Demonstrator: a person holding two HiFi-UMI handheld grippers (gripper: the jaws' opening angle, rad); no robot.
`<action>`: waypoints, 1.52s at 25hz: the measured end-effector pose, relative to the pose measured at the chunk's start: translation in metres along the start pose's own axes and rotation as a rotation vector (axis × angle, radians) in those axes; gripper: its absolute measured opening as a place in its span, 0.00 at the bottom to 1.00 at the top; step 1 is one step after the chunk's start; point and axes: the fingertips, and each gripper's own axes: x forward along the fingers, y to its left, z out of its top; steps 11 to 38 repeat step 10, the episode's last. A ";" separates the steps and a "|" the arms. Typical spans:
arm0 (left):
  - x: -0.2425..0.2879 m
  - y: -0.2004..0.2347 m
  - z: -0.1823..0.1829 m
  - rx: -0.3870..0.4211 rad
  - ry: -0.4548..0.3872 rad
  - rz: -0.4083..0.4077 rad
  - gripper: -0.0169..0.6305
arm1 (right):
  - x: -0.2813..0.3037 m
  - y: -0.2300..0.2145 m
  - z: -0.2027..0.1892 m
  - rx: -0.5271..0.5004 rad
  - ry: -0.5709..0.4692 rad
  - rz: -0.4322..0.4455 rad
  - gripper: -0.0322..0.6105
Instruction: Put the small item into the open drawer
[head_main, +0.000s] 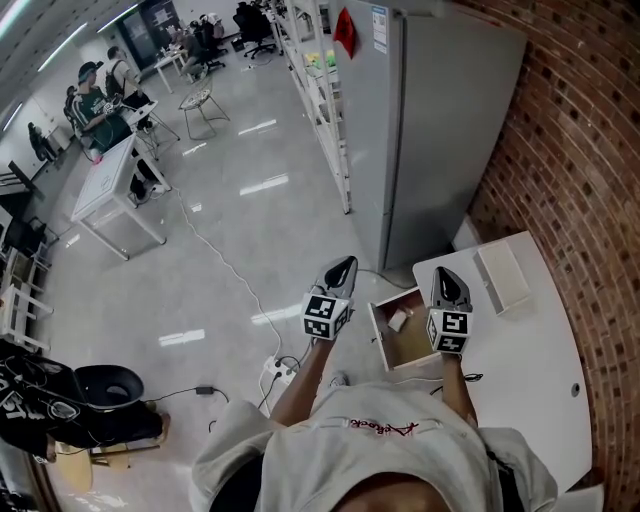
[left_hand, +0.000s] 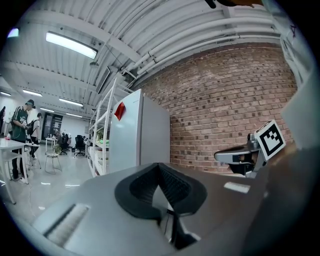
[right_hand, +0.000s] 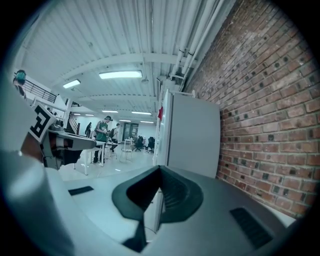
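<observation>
Left tongs (left_hand: 159, 166): closed, pads meet at the tip, nothing between them. Right tongs (right_hand: 160, 170): closed as well, empty

Small item (head_main: 397, 320): pale, lies inside the drawer (head_main: 384, 345), on its wooden bottom, toward the far end. The drawer is pulled open from the left edge of the white bench (head_main: 530, 380)

Item vs tongs, head view: the item shows in the gap between the two tongs, roughly level with their marker cubes and nearer the person than both tips. Left tongs are off to its left, over the floor (head_main: 230, 260). Right tongs are just to its right, over the edge where drawer meets bench. Neither pair touches the item or the drawer; both are held up in the air, side by side and apart, pointing away from the person (head_main: 370, 450)

Neither gripper view shows the item or the drawer. Both look out level into the room: grey fridge (head_main: 450, 110) ahead, brick wall (head_main: 580, 150) on the right. Each view catches the other tongs at its edge

Also on the bench: a flat white box (head_main: 502, 277) beyond the right tongs, close to the wall. It is well apart from the item
</observation>
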 end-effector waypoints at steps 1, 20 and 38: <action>0.000 0.000 -0.001 0.006 0.002 -0.001 0.04 | 0.000 0.000 0.000 0.001 -0.001 0.000 0.07; -0.005 -0.001 0.003 0.001 0.001 0.007 0.04 | -0.003 0.002 -0.001 0.011 0.000 -0.004 0.07; -0.005 -0.001 0.003 0.001 0.001 0.007 0.04 | -0.003 0.002 -0.001 0.011 0.000 -0.004 0.07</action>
